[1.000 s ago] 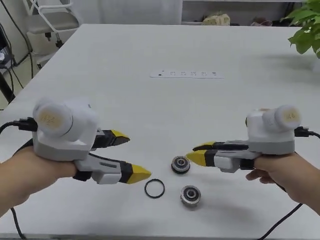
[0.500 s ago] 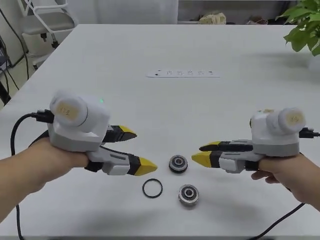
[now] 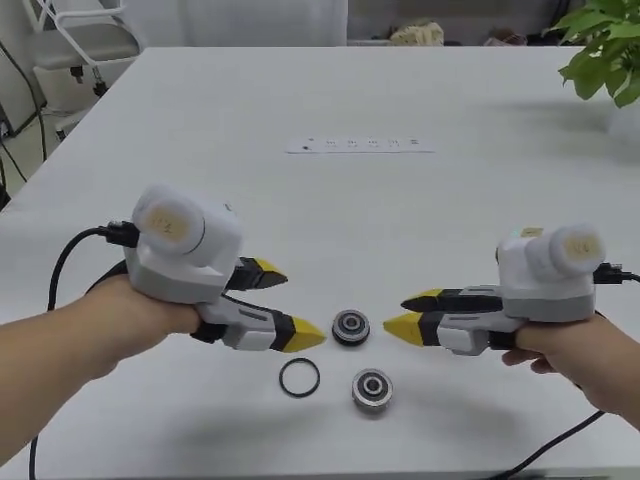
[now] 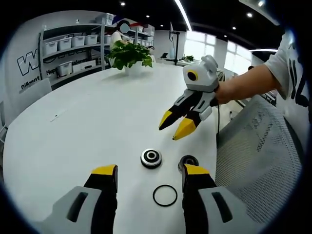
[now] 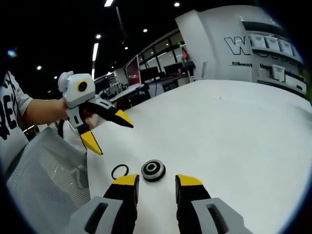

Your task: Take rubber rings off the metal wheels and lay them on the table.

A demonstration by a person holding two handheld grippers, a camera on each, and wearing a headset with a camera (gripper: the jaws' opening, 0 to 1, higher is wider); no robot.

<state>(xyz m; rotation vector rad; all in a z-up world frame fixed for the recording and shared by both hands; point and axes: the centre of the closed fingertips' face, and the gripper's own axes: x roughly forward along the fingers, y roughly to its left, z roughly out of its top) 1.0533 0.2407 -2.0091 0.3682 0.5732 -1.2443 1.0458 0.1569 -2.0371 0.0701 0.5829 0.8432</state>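
Ring removal: next wheel

My left gripper [image 3: 292,303] and right gripper [image 3: 400,311] hang open and empty, flanking the farther small round metal wheel [image 3: 350,327]. One thin black rubber ring [image 3: 299,378] lies on the white table [image 3: 400,200]. Next, probably: steady that wheel, peel its ring.

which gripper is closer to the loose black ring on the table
Left. The left gripper has a tip close beside the rubber ring; the right gripper is farther off to the ring's right, past a metal wheel.
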